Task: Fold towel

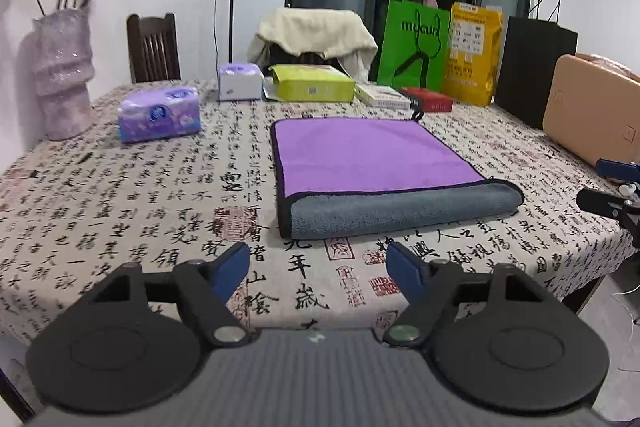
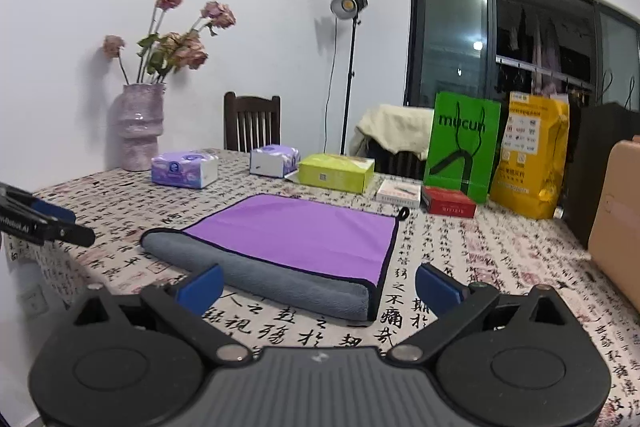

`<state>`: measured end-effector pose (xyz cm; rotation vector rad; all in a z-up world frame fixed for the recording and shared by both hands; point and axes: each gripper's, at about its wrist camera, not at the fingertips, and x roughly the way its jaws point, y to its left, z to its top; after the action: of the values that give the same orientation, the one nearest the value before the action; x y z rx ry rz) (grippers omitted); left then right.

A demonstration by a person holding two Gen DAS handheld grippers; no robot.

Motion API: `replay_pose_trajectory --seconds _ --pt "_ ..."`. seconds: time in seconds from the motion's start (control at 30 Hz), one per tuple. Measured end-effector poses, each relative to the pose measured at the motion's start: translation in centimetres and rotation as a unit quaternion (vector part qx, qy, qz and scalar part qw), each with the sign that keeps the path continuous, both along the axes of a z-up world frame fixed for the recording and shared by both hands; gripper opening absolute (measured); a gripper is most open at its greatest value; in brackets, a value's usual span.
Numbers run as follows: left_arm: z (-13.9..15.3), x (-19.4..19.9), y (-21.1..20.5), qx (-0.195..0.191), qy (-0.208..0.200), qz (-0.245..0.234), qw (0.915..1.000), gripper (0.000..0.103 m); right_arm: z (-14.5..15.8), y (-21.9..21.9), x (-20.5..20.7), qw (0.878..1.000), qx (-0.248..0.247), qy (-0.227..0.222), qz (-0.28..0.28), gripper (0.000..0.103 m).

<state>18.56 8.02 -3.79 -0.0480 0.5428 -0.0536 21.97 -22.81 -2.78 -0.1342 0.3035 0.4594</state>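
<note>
Towel (image 1: 380, 163) folded on the table (image 1: 120, 195), just beyond both grippers' spread, empty fingers (image 1: 232, 267), untouched.

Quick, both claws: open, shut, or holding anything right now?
Left claw: open, holding nothing, short of the folded purple and grey microfibre towel.
Right claw: open, holding nothing.

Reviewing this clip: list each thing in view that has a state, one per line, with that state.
towel: folded, flat on the tablecloth, purple side up, grey fold at the near edge, held by neither gripper
left gripper: open, empty, short of the towel
right gripper: open, empty, short of the towel
floor lamp: lit
flowers: wilted, upright in the vase
</note>
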Motion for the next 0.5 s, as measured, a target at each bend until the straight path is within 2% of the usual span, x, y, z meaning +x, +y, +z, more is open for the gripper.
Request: replay_pose_trajectory --seconds 0.23,0.3,0.43,0.5 --pt "-1.3 4.2 0.2 -0.004 0.028 -0.003 0.9996 0.078 -1.3 0.1 3.9 1.0 -0.008 0.028 -0.007 0.095" --pt "-1.5 5.3 0.4 -0.007 0.033 -0.003 0.9994 0.078 -1.7 0.3 5.1 0.999 -0.014 0.037 -0.003 0.089" --pt "-1.7 7.6 0.9 -0.012 0.041 -0.001 0.9991 0.076 -2.5 0.5 7.4 0.998 -0.02 0.06 0.006 0.083" --pt "-2.0 9.0 1.3 -0.016 0.049 0.0 0.9987 0.07 -2.9 0.8 8.5 0.997 -0.022 0.068 0.009 0.077"
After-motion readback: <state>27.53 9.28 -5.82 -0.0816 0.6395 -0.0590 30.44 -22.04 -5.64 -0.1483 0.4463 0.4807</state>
